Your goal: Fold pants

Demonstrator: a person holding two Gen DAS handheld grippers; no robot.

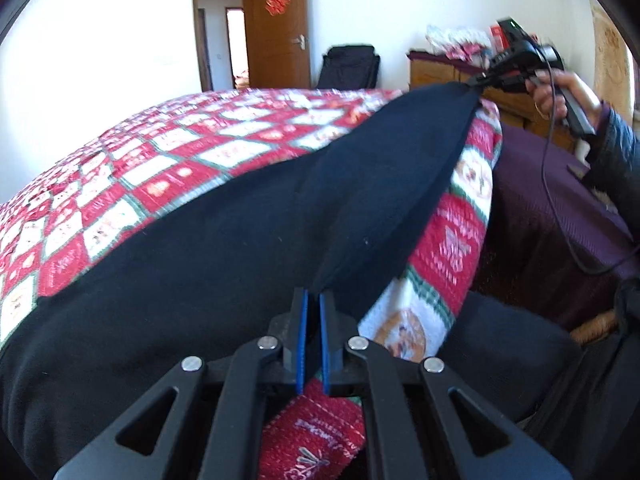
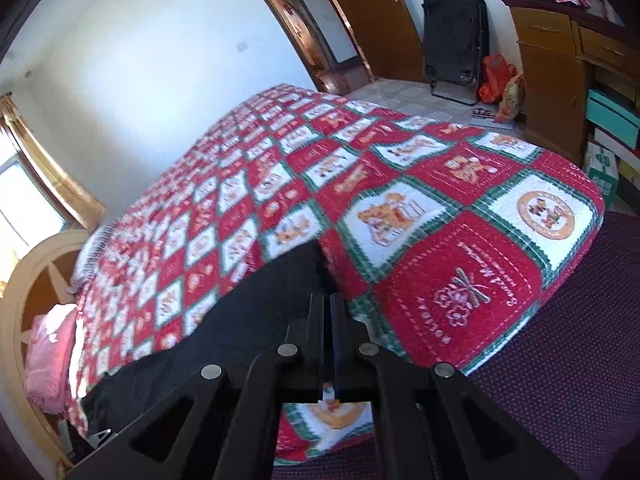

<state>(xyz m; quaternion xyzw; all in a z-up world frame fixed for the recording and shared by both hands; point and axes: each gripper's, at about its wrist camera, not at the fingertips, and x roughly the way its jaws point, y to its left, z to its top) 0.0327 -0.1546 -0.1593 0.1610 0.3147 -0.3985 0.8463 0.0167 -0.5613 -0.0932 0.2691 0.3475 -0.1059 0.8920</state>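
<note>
White plaster walls [image 2: 132, 60] enclose the room, and a brown wooden door [image 1: 280, 28] bearing a red paper ornament [image 1: 275, 1] is seen standing open onto a corridor. The floor space is taken up largely by a bed covered with a red, white and green patchwork quilt [image 2: 360, 184], beneath whose near edge a dark purple dotted sheet [image 2: 560, 340] is exposed. A pale wooden headboard [image 2: 28, 272] and a pink pillow [image 2: 50, 352] are found at the far left end of the bed in the right wrist view, under a window framed in wood [image 2: 36, 172]. A wooden cabinet [image 2: 552, 76] is placed against the far wall, with stacked boxes [image 2: 612, 120] beside it, and a folded black chair [image 2: 454, 36] is leaned near the door with an orange bag [image 2: 494, 80] at its foot. The black pants [image 1: 200, 264] are spread across the quilt along its near side, one edge being lifted and stretched taut between the two tools. The left gripper [image 1: 313, 304] is pressed together on a pinch of that black cloth. The right gripper [image 2: 330, 304], carried in a hand [image 1: 560, 96], is likewise clamped on the fabric at the raised corner.
</note>
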